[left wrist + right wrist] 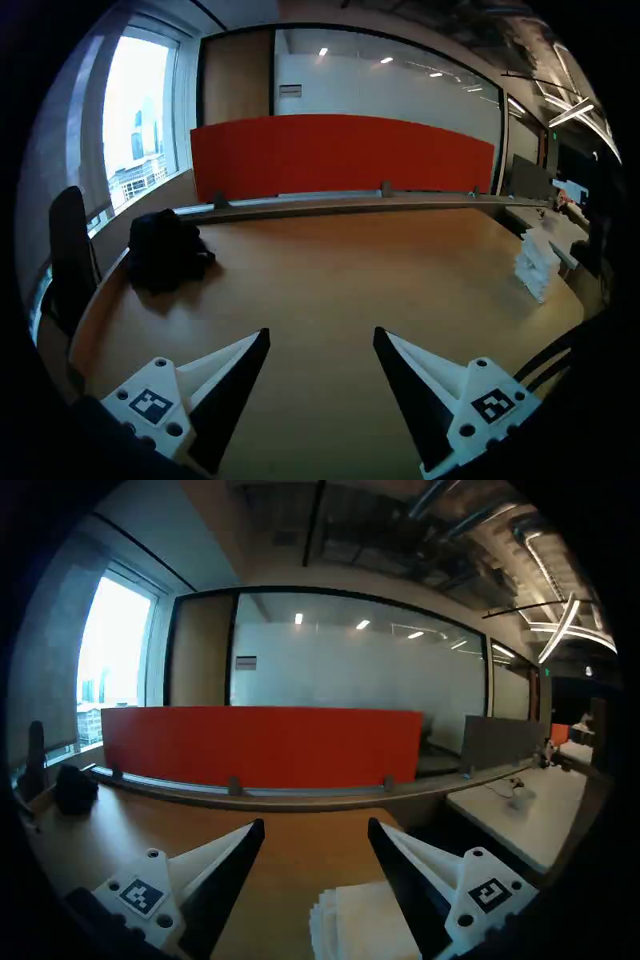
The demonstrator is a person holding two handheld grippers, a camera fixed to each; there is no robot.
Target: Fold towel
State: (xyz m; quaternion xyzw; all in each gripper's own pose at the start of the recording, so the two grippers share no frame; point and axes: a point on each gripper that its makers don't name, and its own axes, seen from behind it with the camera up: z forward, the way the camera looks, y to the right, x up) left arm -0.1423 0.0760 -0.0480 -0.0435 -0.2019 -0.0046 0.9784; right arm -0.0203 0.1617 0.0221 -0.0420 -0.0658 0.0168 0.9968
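Left gripper view: left claw [320,332] released, empty, over the desk [336,272]; towel stack [534,270] at 3 o'clock near the desk edge. Right gripper view: right claw [315,822] released, towel stack [356,920] at 6 o'clock just beneath; best to lower straight and pinch one corner, top layer only.

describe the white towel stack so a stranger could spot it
Start from the long red partition behind the wooden table. At the table end away from the window sits the stack of folded white towels. It is the pale layered pile, unlike the black bundle at the window end.
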